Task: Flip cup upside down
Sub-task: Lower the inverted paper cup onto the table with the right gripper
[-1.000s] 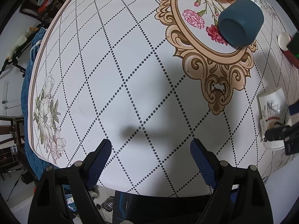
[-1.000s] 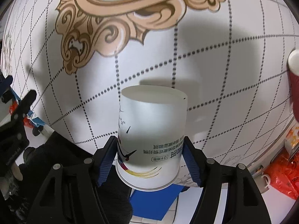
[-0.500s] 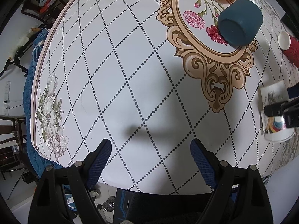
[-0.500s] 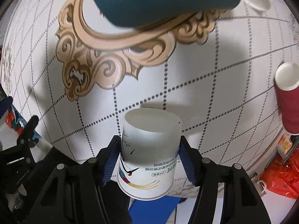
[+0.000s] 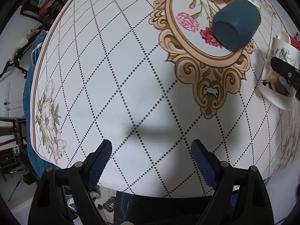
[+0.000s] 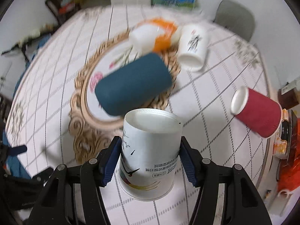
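Mid-flip, judged from the pose. Right gripper [image 6: 149,154] clamped across the white paper cup [image 6: 150,150], base turned away from the camera, rim toward the handle, cup lifted off the table [image 6: 215,97]. Left gripper [image 5: 151,161] spread apart, holding nothing, low over the near table edge. Dark blue cup [image 6: 133,83] at 11 o'clock of the held cup, red cup [image 6: 258,110] at 2 o'clock. Next, probably: finishing the wrist turn, lowering rim-down onto bare cloth, then release.
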### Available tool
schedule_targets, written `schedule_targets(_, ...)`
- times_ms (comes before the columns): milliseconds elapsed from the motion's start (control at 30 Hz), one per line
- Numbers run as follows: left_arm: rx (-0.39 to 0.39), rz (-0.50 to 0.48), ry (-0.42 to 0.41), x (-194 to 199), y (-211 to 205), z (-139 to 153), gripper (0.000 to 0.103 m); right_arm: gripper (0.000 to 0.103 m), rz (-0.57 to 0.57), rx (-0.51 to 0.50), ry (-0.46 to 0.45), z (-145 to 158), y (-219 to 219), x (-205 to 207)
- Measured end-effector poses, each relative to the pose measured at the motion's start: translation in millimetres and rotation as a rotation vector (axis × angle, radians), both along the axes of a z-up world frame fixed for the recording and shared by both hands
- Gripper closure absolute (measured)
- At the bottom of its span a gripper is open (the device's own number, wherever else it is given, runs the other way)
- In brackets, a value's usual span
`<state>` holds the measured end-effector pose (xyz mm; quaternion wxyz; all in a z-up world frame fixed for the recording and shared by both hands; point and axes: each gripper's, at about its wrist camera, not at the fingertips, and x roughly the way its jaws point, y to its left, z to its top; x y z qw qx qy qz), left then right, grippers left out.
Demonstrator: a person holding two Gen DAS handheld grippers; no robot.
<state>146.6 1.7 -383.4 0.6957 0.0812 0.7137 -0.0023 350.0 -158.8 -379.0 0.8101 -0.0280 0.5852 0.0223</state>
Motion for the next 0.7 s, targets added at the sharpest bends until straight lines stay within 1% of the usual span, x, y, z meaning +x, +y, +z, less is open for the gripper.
schedule_targets(67,0.007,-0.013,-0.001,-0.2,-5.8,0.7,0.017,0.039,-0.012,0.0,-0.052,1.0,-7.1,-4.1)
schedule_targets(100,0.009,-0.019,-0.002,-0.6,-8.7,1.3,0.017,0.039,-0.019,0.007,-0.081,3.0,-5.8,-13.6)
schedule_targets(167,0.014,-0.028,-0.003,-1.3,-13.6,2.0,0.017,0.039,-0.023,0.007,-0.101,4.4,-6.7,-24.3)
schedule_targets(333,0.025,-0.035,-0.007,-2.6,-22.9,3.7,0.017,0.039,-0.014,0.032,-0.118,-1.8,-8.7,-47.8)
schedule_targets(400,0.028,-0.035,-0.011,-2.4,-26.5,5.1,0.017,0.038,-0.013,0.033,-0.13,-3.8,-11.4,-53.4)
schedule_targets(467,0.031,-0.034,-0.014,-10.3,-27.7,4.3,0.017,0.038,-0.01,0.039,-0.135,-4.2,-13.3,-58.1)
schedule_targets(700,0.038,-0.019,-0.025,-19.1,-34.8,7.4,0.017,0.038,0.018,0.051,-0.134,-7.8,-16.0,-69.9)
